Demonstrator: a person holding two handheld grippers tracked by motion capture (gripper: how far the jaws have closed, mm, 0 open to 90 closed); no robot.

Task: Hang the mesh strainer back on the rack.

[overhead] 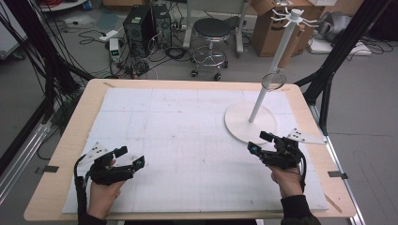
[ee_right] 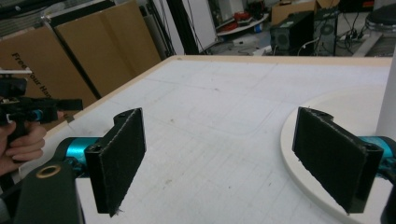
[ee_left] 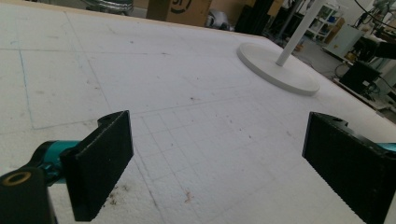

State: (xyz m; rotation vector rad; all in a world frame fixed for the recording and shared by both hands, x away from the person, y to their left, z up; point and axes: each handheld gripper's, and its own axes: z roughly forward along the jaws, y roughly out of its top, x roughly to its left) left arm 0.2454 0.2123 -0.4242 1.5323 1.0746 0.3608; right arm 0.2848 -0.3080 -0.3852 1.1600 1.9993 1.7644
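Standing just ahead of the right claw point(overhead: 261, 142), the white stand point(overhead: 250, 123) lay well apart from the left claw point(overhead: 130, 156); both gaped wide, empty.

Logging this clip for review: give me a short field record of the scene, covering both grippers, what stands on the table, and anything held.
surface: wooden table covered by a white gridded mat
left gripper: near the mat's front left, jaws open, nothing between them
right gripper: front right, jaws open, empty, beside the stand's base
stand: white pole on a round white base, hooks at the top, upright at the mat's right rear
ring: hangs at the pole's middle
held: nothing
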